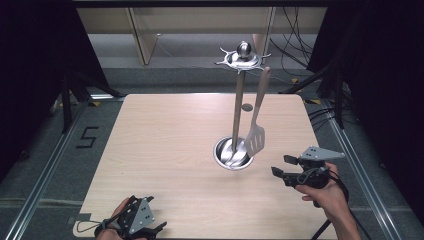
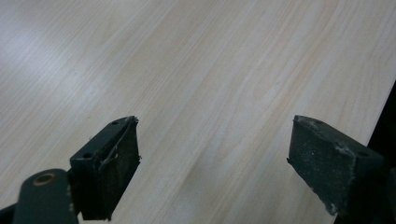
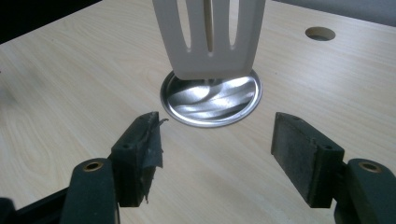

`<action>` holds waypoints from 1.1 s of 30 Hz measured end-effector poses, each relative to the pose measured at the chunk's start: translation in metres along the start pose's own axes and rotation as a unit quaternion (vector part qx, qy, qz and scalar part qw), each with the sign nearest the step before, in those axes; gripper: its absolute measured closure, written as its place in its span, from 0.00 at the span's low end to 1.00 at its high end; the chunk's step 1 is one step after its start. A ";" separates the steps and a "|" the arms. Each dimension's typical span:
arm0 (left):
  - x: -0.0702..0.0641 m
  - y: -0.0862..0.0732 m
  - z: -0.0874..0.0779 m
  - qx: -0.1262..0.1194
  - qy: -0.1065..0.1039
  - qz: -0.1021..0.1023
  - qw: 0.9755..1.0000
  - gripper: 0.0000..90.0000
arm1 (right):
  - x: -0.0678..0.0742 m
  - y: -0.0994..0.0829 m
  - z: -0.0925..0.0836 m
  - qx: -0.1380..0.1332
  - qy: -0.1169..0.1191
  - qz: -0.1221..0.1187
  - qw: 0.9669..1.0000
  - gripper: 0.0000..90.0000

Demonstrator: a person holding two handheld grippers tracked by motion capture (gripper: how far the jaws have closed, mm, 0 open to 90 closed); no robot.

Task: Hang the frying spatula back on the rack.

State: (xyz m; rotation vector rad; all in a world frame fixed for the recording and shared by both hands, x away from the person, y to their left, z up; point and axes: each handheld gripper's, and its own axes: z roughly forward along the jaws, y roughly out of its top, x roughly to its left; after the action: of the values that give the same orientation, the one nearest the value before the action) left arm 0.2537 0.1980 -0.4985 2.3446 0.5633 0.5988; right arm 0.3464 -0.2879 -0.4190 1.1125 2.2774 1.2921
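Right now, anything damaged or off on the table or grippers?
One thing: the pad on one jaw of the right gripper is torn, its edge frayed and peeling. The left gripper has a scuffed pad too. The spatula hangs normally on the stand.

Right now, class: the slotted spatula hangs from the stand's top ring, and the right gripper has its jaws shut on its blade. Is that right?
Not quite. The slotted spatula does hang from the stand, but the right gripper is open, its jaws apart and short of the blade, as the right gripper view shows.
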 end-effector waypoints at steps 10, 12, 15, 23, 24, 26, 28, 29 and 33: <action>0.000 0.000 -0.001 0.004 0.007 0.008 1.000 0.17 | 0.002 -0.007 -0.001 0.001 -0.008 -0.003 1.000 0.36; 0.000 0.000 -0.001 0.004 0.006 0.008 1.000 0.17 | 0.001 -0.009 -0.001 0.005 -0.003 -0.006 1.000 0.36; 0.000 0.000 -0.001 0.005 0.007 0.009 1.000 0.17 | 0.001 -0.012 0.000 0.005 -0.012 -0.008 1.000 0.35; -0.001 0.000 -0.001 0.004 0.006 0.009 1.000 0.17 | 0.006 -0.021 -0.001 0.015 -0.006 -0.001 1.000 0.35; -0.001 0.000 -0.001 0.004 0.006 0.009 1.000 0.17 | 0.004 -0.021 0.000 0.016 0.000 -0.006 1.000 0.34; -0.001 0.000 -0.001 0.004 0.006 0.009 1.000 0.17 | 0.006 -0.023 -0.001 0.016 -0.007 -0.002 1.000 0.34; -0.001 0.000 -0.001 0.004 0.006 0.009 1.000 0.17 | 0.006 -0.025 -0.001 0.022 -0.004 -0.003 1.000 0.34; -0.001 0.000 -0.001 0.004 0.006 0.009 1.000 0.17 | 0.005 -0.025 -0.001 0.020 -0.007 -0.011 1.000 0.34; -0.001 0.000 -0.001 0.004 0.006 0.009 1.000 0.17 | 0.008 -0.029 0.000 0.022 0.003 0.004 1.000 0.34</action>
State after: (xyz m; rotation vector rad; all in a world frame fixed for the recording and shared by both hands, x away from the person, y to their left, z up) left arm 0.2527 0.1978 -0.4980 2.3578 0.5513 0.6209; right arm 0.3274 -0.2905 -0.4419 1.1339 2.3184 1.2563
